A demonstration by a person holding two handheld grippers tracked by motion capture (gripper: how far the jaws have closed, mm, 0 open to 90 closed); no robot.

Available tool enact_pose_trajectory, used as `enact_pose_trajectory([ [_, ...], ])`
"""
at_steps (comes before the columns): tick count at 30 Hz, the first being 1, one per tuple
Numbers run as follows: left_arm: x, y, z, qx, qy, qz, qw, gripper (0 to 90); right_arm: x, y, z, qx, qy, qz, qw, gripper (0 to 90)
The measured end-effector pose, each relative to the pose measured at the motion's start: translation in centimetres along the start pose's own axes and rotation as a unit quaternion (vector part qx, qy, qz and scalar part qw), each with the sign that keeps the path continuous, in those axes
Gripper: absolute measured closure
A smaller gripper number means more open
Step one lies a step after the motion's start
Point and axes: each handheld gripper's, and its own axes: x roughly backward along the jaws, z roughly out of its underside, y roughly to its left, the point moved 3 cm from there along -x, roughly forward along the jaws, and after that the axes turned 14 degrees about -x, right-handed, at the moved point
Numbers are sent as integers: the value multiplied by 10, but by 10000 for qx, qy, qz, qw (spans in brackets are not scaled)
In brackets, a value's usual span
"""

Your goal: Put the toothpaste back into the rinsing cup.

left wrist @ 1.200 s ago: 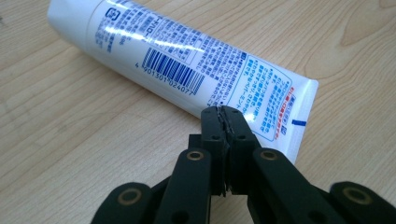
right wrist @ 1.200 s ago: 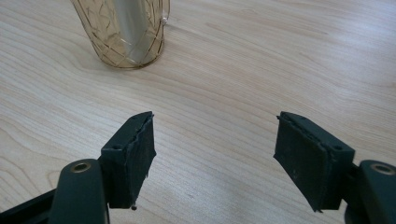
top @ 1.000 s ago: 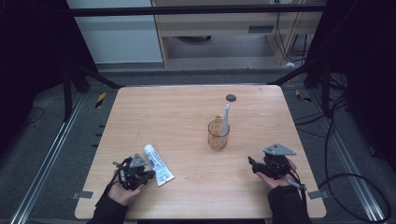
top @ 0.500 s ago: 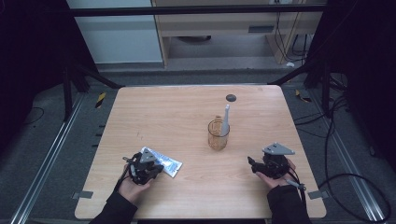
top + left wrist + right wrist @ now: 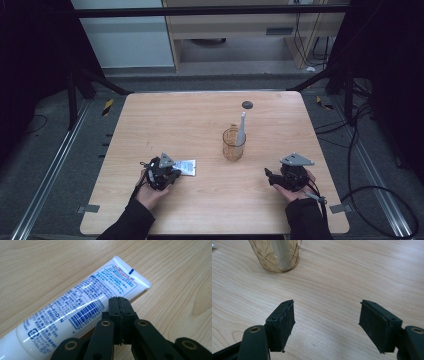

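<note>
White plastic with blue print forms the toothpaste tube (image 5: 82, 303), which lies flat on the light wooden worktop (image 5: 200, 125) near its front left part. In the high view the tube (image 5: 185, 167) is a small pale patch projecting to the right of the left gripper (image 5: 172, 176), and its print cannot be read. The left gripper view supplies the detail: a barcode, dense blue text, a crimped flat end toward the upper right and the tube running diagonally to the lower left. In that view the left gripper (image 5: 120, 301) has its fingers (image 5: 113, 315) pressed together with no gap between them and nothing clamped; their tips sit just at the lower edge of the tube, near the barcode.

The amber glass cup (image 5: 234, 144) stands upright near the middle of the worktop, well apart from the tube, with a white tapered object (image 5: 241, 129) leaning inside it. The right gripper view shows the lower part of the cup (image 5: 277, 255) close up, with a crackle pattern on its wall that the high view does not resolve.

The right gripper (image 5: 272, 176) rests in the person's hand at the front right of the worktop. In its own view the right gripper (image 5: 327, 322) has its fingers (image 5: 282, 322) standing wide apart over bare wood, holding nothing.

A small dark round disc (image 5: 247, 104) lies near the far edge of the worktop.
</note>
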Motion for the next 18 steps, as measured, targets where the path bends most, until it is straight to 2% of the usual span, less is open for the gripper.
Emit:
enact_pose_trajectory([
  [7,-4,5,-6,9,-20,-69,10000,890,-1,0,0,16,7,0,10000,281],
  [10,1,8,-7,33,-63,-112,9999,889,-1,0,0,19,12,-1,10000,281],
  [12,8,14,-8,134,-240,-161,9995,888,-1,0,0,17,16,-4,10000,282],
  [16,25,36,-7,325,-418,-414,9977,888,-1,0,0,4,16,-6,10000,281],
  [18,30,46,-4,397,-402,-531,9970,888,-2,0,1,5,32,-4,10000,282],
])
